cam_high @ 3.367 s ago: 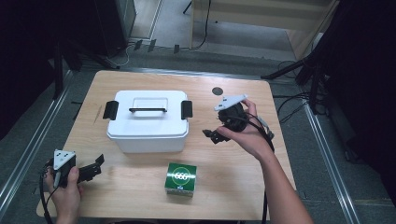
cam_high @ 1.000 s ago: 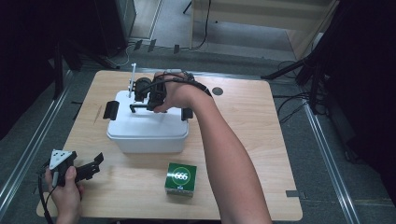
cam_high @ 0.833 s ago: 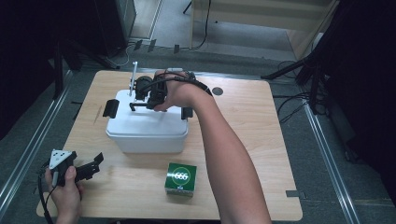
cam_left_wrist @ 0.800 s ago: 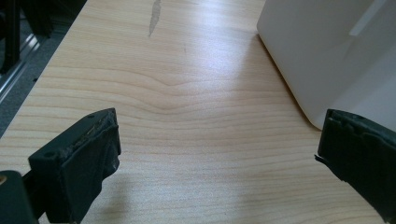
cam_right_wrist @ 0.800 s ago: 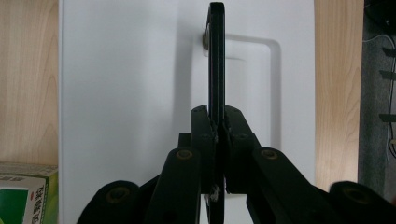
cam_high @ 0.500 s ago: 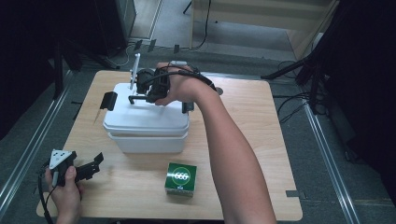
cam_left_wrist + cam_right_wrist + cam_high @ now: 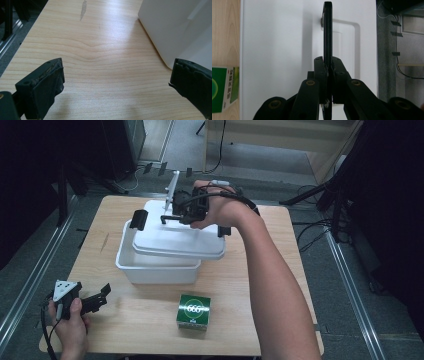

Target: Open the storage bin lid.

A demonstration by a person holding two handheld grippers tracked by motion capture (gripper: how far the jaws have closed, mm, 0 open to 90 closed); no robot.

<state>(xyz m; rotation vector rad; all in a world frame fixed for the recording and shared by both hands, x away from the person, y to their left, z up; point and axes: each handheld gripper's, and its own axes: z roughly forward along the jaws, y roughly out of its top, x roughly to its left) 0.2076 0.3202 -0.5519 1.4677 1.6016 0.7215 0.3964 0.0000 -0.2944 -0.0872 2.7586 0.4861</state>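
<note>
A white lid (image 7: 175, 242) hangs tilted above its white box (image 7: 155, 267), shifted right so the box's left side lies uncovered. My right gripper (image 7: 172, 217) is shut on the lid's black handle (image 7: 327, 30), and the right gripper view shows the pads (image 7: 322, 67) clamping the thin bar over the lid top (image 7: 282, 37). My left gripper (image 7: 102, 295) rests open at the table's front left corner. Its jaws (image 7: 116, 75) stand wide apart over bare wood, with the box wall (image 7: 172, 30) just beyond the right jaw.
A small green carton (image 7: 193, 311) lies near the table's front edge, in front of the box, and appears again as the green carton (image 7: 223, 87) at the left. The wooden table (image 7: 270, 270) has free room at the right. Cables and metal rails run along the floor around it.
The right gripper has lifted the lid off the box by its handle and carried it up and to the right. The left gripper has stayed put.
</note>
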